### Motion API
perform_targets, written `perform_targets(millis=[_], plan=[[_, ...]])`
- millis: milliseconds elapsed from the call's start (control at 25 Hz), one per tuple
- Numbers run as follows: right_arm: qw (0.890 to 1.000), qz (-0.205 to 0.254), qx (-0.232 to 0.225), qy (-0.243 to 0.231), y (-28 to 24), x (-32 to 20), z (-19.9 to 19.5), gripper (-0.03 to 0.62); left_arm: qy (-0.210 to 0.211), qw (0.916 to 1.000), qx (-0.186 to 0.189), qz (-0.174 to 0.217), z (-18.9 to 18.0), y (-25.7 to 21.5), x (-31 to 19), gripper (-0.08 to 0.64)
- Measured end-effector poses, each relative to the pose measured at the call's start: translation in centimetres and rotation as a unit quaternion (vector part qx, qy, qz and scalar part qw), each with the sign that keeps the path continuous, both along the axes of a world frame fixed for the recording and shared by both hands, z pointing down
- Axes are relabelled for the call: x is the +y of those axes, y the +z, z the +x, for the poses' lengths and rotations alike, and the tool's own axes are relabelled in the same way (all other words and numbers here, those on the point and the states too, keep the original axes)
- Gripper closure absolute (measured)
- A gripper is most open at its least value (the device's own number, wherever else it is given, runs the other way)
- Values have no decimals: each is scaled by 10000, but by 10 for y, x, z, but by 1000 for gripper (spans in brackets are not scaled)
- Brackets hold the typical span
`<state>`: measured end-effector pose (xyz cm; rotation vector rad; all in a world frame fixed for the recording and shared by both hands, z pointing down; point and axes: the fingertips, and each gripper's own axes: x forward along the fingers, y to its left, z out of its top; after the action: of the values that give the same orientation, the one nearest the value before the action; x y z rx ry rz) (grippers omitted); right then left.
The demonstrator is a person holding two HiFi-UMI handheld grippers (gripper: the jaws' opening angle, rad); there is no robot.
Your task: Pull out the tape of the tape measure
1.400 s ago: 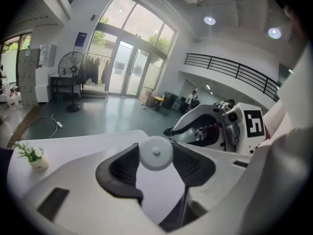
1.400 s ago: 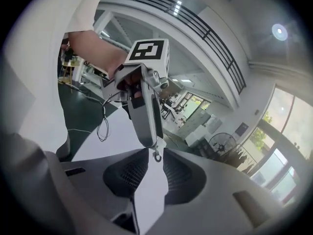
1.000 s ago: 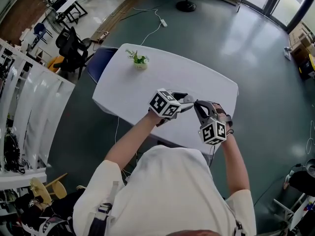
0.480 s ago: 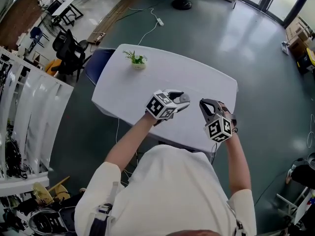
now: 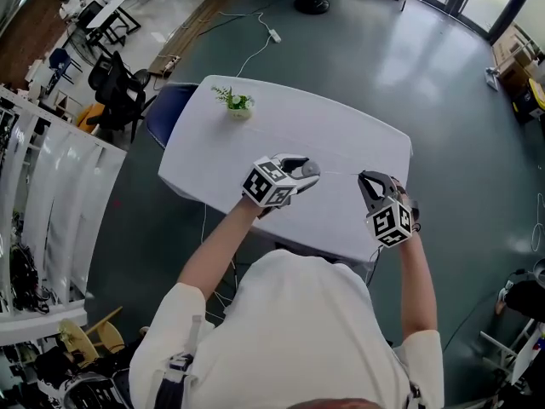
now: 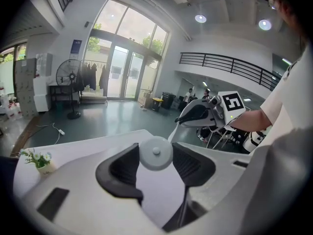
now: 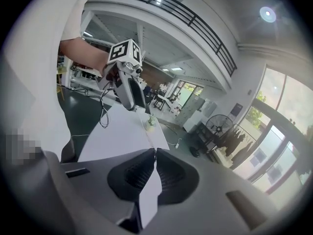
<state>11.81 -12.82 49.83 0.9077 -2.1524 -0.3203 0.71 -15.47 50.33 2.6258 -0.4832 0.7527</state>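
A round pale-grey tape measure (image 6: 155,154) sits clamped between the pads of my left gripper (image 6: 155,150). In the head view that gripper (image 5: 310,171) hovers over the near part of the white table (image 5: 281,130), pointing right. A thin strip of tape (image 5: 339,175) runs from the case to my right gripper (image 5: 364,177), whose jaws are shut on its end. In the right gripper view the jaw tips (image 7: 155,152) meet, and the left gripper (image 7: 128,88) shows beyond them. The left gripper view shows the right gripper (image 6: 198,115) just past the case.
A small potted plant (image 5: 241,103) stands near the table's far left edge. A blue chair (image 5: 173,102) is tucked against that side and a black office chair (image 5: 119,79) stands farther left. A white cable with a power strip (image 5: 274,37) lies on the floor beyond.
The two grippers have moved apart: the left one drifted left, the right one went right. The gap between them has widened and a thin line of tape now spans it.
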Motion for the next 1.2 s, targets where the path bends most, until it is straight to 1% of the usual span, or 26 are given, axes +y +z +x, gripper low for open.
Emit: perform_targets(millis=[120, 240, 400, 520, 640, 720, 880, 1040, 1120, 1200], plan=[[9998, -17, -75, 178, -3, 0, 17, 554, -88, 9999, 106, -52, -8, -2, -3, 343], [9996, -64, -102, 254, -3, 5, 29, 554, -23, 9997, 235, -67, -6, -6, 0, 342], [9986, -123, -108, 511, 1, 8, 51, 554, -33, 9999, 152, -1, -12, -4, 1, 342], [9977, -111, -216, 639, -2, 9, 63, 554, -78, 9998, 184, -37, -19, -2, 0, 342], [9968, -150, -294, 730, -4, 10, 74, 554, -10, 9997, 225, 35, -14, -5, 3, 342], [9968, -150, -248, 744, -4, 10, 81, 554, 53, 9997, 121, 210, -9, -6, 5, 342], [9952, -124, -103, 969, -2, 9, 100, 555, 20, 9979, -305, 564, -12, 2, 4, 342], [9930, -147, -225, 1149, -4, 10, 116, 555, -99, 9978, -315, 581, -24, 4, 4, 342], [9926, -182, -215, 1182, -1, 11, 120, 555, -156, 9977, -293, 586, -26, 4, 3, 342], [9923, -191, -165, 1210, 2, 11, 121, 555, -221, 9973, -381, 584, -28, 10, 3, 342]])
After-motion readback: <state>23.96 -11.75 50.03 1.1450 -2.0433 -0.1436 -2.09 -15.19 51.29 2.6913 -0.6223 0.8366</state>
